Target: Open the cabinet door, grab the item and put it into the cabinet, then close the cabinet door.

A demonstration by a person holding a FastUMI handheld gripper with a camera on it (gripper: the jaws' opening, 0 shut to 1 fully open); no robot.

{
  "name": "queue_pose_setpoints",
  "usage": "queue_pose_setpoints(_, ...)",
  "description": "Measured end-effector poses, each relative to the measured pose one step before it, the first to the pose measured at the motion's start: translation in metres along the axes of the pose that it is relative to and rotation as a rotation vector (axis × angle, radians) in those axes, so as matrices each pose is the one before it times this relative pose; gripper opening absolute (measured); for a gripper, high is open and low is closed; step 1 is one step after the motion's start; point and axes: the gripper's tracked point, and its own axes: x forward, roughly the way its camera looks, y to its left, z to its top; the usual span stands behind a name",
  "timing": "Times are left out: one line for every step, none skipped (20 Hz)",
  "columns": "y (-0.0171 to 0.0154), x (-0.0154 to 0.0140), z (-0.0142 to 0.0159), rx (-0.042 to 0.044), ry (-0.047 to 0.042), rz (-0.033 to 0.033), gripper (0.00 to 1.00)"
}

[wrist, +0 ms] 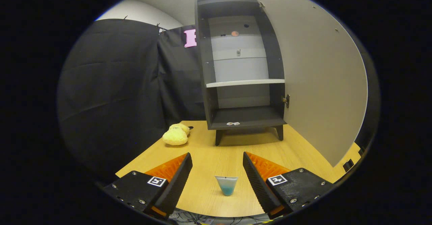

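Tongs (pixel 217 157) spread wide, nothing gripped. Both fingers hang over the wooden table (pixel 202 191), tips pointing toward the cabinet.

Between the fingers, set back from their tips: a small clear cup (pixel 226 185), upright on the table, with blue liquid in its lower part. It touches neither finger.

Beyond the left finger, near the cabinet's left leg: a yellow plush toy (pixel 177 135) lying on the table, close to the black cloth wall (pixel 111 93). A small dark part shows at its far side; cannot tell what it is.

Straight ahead, beyond the fingertips: dark cabinet (pixel 241 66) standing on short legs at the far side of the table. Its door (pixel 310 76) is swung fully open to the right, pale inner face toward the camera. One light shelf (pixel 245 82) crosses the interior; the shelf and the bottom compartment hold no item. Two small pale marks sit on the front lip of the cabinet floor.
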Motion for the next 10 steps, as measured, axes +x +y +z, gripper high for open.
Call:
queue_pose_setpoints(-0.00078, -0.00022, -0.00445, 0.00227, 0.01722, -0.00610, 0.94)
queue_pose_setpoints(-0.00125, -0.00036, -0.00631, 0.00124, 0.02224, -0.00861, 0.94)
queue_pose_setpoints(-0.00086, -0.00067, -0.00560, 0.00124, 0.02268, -0.00679, 0.93)
queue_pose_setpoints(-0.00023, -0.00105, -0.00510, 0.00107, 0.02106, -0.00657, 0.93)
queue_pose_setpoints(-0.00027, -0.00012, -0.00396, 0.00074, 0.01763, -0.00340, 0.93)
queue_pose_setpoints(-0.00074, 0.00164, -0.00464, 0.00012, 0.01830, -0.00481, 0.93)
queue_pose_setpoints(-0.00130, -0.00009, -0.00338, 0.00166, 0.01659, -0.00701, 0.94)
queue_pose_setpoints(-0.00109, 0.00077, -0.00374, 0.00267, 0.01255, -0.00777, 0.94)
queue_pose_setpoints(-0.00066, 0.00063, -0.00403, 0.00544, 0.01682, -0.00571, 0.93)
queue_pose_setpoints(-0.00143, 0.00157, -0.00448, 0.00594, 0.01509, -0.00900, 0.93)
